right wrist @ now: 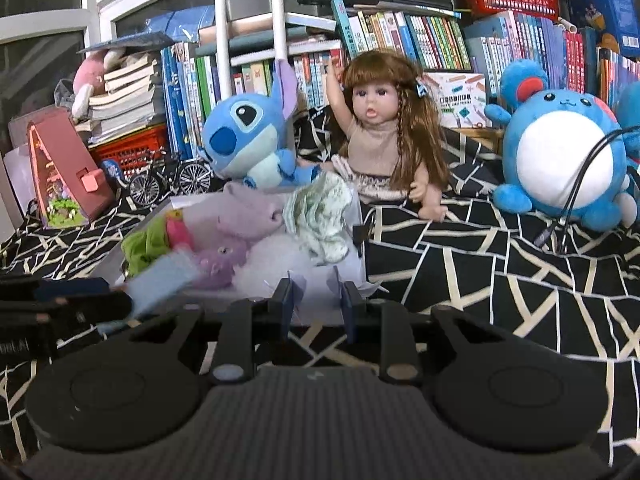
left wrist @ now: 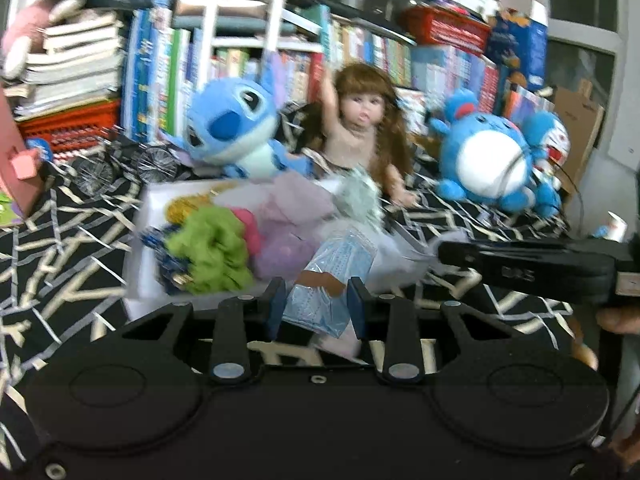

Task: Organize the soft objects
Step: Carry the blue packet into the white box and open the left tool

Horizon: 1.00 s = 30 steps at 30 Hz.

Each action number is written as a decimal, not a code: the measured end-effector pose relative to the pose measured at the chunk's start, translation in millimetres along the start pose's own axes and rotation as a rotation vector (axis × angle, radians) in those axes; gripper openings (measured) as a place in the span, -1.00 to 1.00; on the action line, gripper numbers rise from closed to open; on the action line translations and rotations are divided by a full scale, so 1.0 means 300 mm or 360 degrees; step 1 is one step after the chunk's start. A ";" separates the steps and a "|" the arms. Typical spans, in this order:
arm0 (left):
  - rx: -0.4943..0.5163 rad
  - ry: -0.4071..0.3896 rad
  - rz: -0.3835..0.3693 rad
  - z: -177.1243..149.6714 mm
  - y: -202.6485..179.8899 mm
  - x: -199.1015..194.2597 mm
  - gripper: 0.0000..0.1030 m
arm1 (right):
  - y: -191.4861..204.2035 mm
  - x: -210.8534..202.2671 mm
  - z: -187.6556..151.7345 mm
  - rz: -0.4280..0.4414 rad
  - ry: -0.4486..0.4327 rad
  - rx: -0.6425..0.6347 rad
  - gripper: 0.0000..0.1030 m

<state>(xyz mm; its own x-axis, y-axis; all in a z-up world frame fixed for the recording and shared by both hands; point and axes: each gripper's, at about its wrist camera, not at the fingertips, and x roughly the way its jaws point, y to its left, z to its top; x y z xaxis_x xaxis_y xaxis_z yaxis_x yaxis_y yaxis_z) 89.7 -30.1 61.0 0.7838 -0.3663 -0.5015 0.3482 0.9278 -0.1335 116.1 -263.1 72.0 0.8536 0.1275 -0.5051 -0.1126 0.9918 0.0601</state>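
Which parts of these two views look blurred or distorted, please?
Left wrist view: motion-smeared throughout, worst on the green scrunchie and white box. Right wrist view: sharp on the doll, smeared only on the blue cloth; fisheye bends both edges.

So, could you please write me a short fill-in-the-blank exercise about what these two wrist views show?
1. The left gripper is shut on a light ____ packet.
2. The doll sits between the Stitch plush and a round ____ and white plush.
3. The green scrunchie lies in a ____ box.
4. A model ____ stands left of the Stitch plush.

Missing words: blue; blue; white; bicycle
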 end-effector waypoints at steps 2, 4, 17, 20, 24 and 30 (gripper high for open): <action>-0.0024 -0.0024 0.0047 0.023 0.035 0.002 -0.39 | -0.004 0.010 0.015 -0.0008 -0.0001 0.0003 -0.41; -0.0047 -0.0042 0.0090 0.043 0.073 0.008 -0.39 | -0.009 0.024 0.027 -0.0011 0.0004 0.0007 -0.41; -0.0166 -0.0043 0.0332 0.090 0.232 0.119 -0.39 | 0.006 0.141 0.075 -0.0057 0.0047 -0.0041 -0.41; -0.0202 -0.0012 0.0357 0.087 0.257 0.160 -0.39 | 0.008 0.172 0.073 -0.0072 0.0071 -0.0038 -0.41; -0.0226 0.0004 0.0379 0.080 0.271 0.198 -0.39 | 0.002 0.205 0.066 -0.0084 0.0104 -0.0021 -0.41; -0.0229 0.0013 0.0395 0.081 0.280 0.235 -0.40 | 0.001 0.227 0.069 -0.0089 0.0108 -0.0023 -0.41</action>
<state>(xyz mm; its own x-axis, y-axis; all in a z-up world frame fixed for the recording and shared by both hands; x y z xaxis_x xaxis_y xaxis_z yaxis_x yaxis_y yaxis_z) 186.7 20.3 35.3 0.8316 -0.1265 -0.5407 0.0690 0.9897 -0.1254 184.7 -254.0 55.5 0.8224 0.0707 -0.5645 -0.0734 0.9971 0.0179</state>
